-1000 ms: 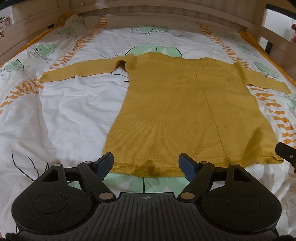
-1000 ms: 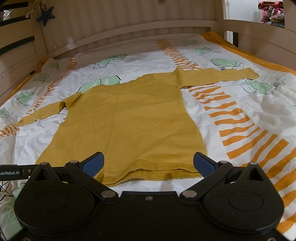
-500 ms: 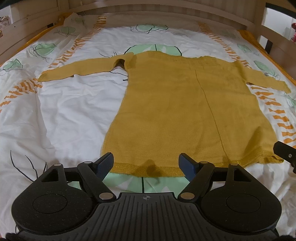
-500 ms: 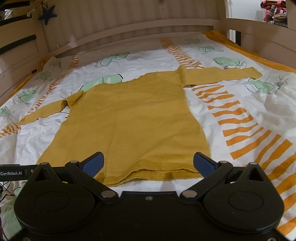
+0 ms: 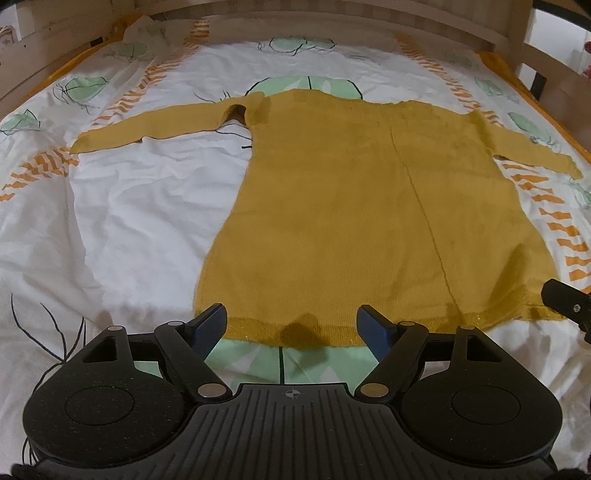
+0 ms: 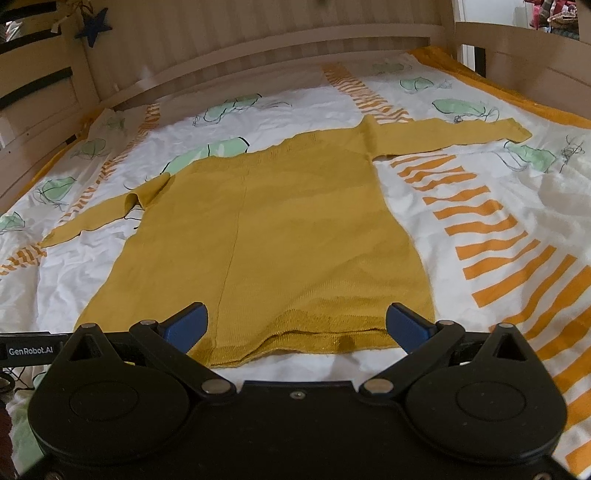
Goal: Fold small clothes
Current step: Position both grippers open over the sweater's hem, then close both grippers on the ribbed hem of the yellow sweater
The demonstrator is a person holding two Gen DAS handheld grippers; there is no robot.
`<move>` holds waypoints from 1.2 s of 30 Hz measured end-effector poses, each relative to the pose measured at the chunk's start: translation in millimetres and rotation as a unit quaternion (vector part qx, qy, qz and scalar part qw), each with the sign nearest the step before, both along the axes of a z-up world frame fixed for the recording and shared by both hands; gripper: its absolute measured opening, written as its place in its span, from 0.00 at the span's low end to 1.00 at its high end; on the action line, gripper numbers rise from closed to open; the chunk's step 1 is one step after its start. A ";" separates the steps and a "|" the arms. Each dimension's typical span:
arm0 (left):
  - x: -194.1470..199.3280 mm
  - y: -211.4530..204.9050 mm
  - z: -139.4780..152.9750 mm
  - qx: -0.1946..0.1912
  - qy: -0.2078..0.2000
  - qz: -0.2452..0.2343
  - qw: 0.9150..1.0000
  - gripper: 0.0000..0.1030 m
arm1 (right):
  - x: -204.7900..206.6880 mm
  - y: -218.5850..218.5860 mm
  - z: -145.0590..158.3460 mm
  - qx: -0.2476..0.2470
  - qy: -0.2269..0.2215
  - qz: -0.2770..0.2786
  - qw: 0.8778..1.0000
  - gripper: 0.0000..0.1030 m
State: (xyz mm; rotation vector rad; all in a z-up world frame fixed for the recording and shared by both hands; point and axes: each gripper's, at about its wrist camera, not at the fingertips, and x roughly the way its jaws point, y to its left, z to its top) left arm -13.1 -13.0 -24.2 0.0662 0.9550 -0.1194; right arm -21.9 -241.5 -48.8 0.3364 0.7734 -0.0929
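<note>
A mustard-yellow knitted sweater point(image 5: 354, 206) lies flat on the bed, both sleeves spread out sideways, hem nearest me. It also shows in the right wrist view point(image 6: 273, 243). My left gripper point(image 5: 291, 328) is open and empty, just in front of the left part of the hem. My right gripper point(image 6: 295, 325) is open and empty, in front of the right part of the hem. The right gripper's edge point(image 5: 569, 306) shows at the right of the left wrist view.
The bed sheet point(image 5: 122, 206) is white with green leaves and orange stripes. Wooden bed rails point(image 6: 258, 44) enclose the far end and both sides. A blue star point(image 6: 94, 26) hangs at the far left.
Both grippers have moved slightly, so the sweater sits a little differently in view. The sweater itself has not moved. Both grippers stay open.
</note>
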 end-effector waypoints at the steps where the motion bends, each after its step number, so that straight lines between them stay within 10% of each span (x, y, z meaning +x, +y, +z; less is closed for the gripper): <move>1: 0.2 0.0 -0.3 0.000 0.001 0.000 1.000 0.74 | 0.1 -0.2 -0.3 0.002 0.001 0.001 1.000 0.99; 20: 7.7 37.1 -13.6 -0.123 -0.029 -0.005 0.992 0.74 | 10.7 -11.5 -8.6 0.010 -0.001 0.020 1.000 0.99; 36: 48.0 69.3 -52.4 -0.055 0.030 0.020 0.998 0.74 | 15.5 -63.8 -32.5 -0.013 0.063 -0.035 0.997 1.00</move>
